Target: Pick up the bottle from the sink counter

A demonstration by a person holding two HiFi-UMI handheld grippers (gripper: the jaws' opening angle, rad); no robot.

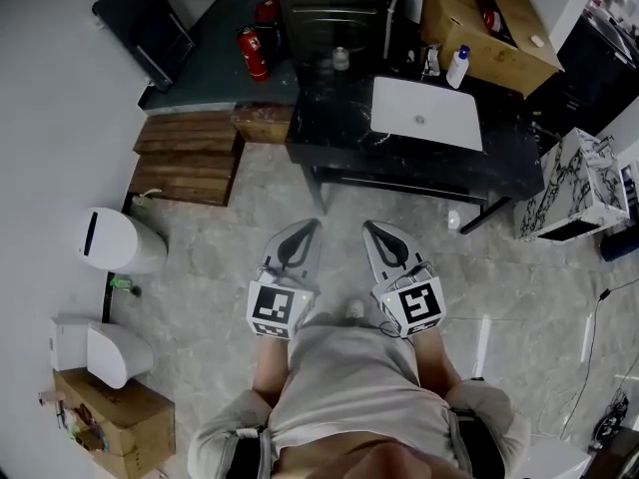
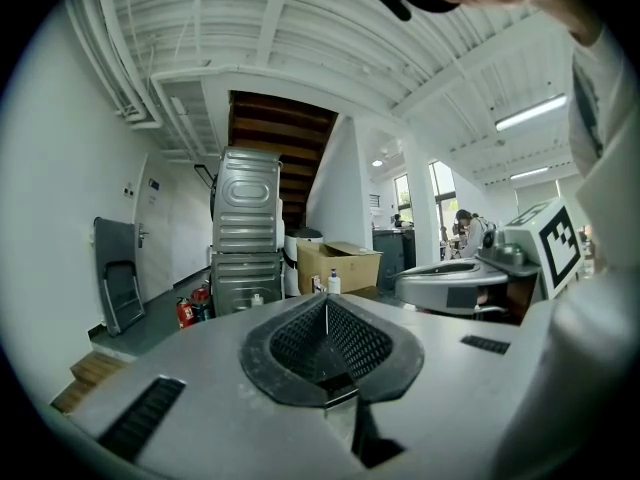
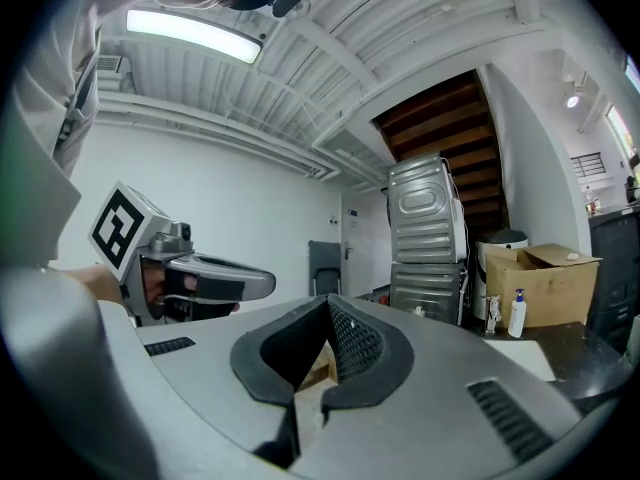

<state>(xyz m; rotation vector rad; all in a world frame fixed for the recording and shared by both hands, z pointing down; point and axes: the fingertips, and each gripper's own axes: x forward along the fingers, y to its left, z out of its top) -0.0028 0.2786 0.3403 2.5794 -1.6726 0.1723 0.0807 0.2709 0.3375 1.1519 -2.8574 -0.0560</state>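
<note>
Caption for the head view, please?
Left gripper and right gripper, both shut, short of the counter; bottle at its far edge.

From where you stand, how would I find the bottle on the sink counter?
Find the black counter with the white sink in it. Past the sink's far right corner, in front of the cardboard box, stands the bottle: white with a blue pump top, taller than the small item beside it.

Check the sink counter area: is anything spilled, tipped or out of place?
Nothing stands out. The bottle stands upright at the back of the sink counter, beside the cardboard box. One small white item sits on the floor by the counter, too small to identify.
</note>
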